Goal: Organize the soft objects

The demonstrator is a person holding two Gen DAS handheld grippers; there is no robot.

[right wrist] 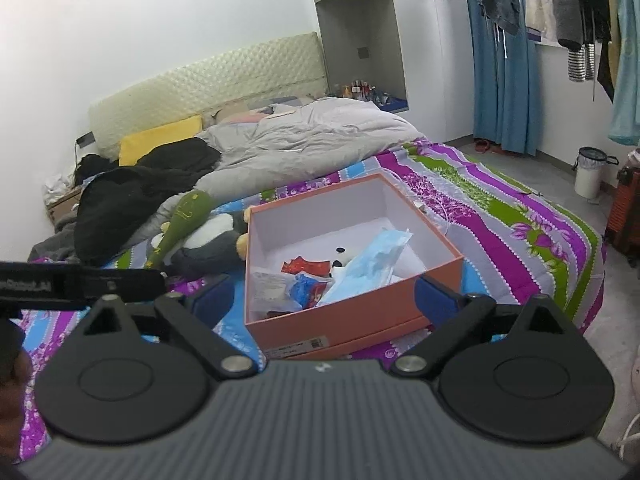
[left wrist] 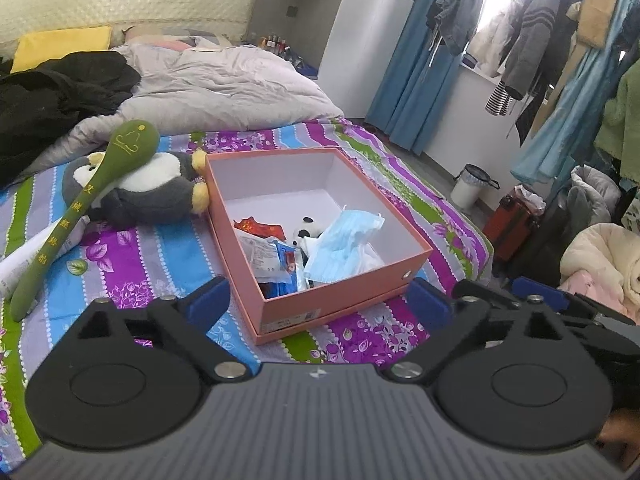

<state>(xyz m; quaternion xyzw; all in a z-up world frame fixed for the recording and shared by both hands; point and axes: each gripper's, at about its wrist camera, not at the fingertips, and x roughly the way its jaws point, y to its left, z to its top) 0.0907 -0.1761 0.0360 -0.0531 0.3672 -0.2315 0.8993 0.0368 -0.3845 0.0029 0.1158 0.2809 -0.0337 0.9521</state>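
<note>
While both your grippers hang back at the near edge of the bed (left wrist: 172,248), nothing is in hand yet: the left gripper (left wrist: 318,300) has its blue pads spread wide with only bedspread and box corner between them, and the right gripper (right wrist: 326,298) is spread just as wide, framing the near wall of the box and holding nothing. The box (left wrist: 340,284) sits dead ahead of both, open-topped, salmon outside and white inside, already carrying a crumpled blue face mask (left wrist: 346,240), some packets and a small panda toy (left wrist: 306,234) heaped in its near half. What is left out lies to the left of the box: the plush penguin (left wrist: 152,188), grey and white with yellow feet, on its back with its feet touching the box's left wall, its body running away to the left. Across it lies the long green stuffed stick (left wrist: 80,208), fat end up by the duvet, thin end pointing down toward you, its long axis slanting from far right to near left. Your left gripper looks the nearer one, since the stick's thin end falls just off its left finger; I'd judge a swing left and a grip square across that slant is what the next pick calls for. Both toys look squashy and light.
</note>
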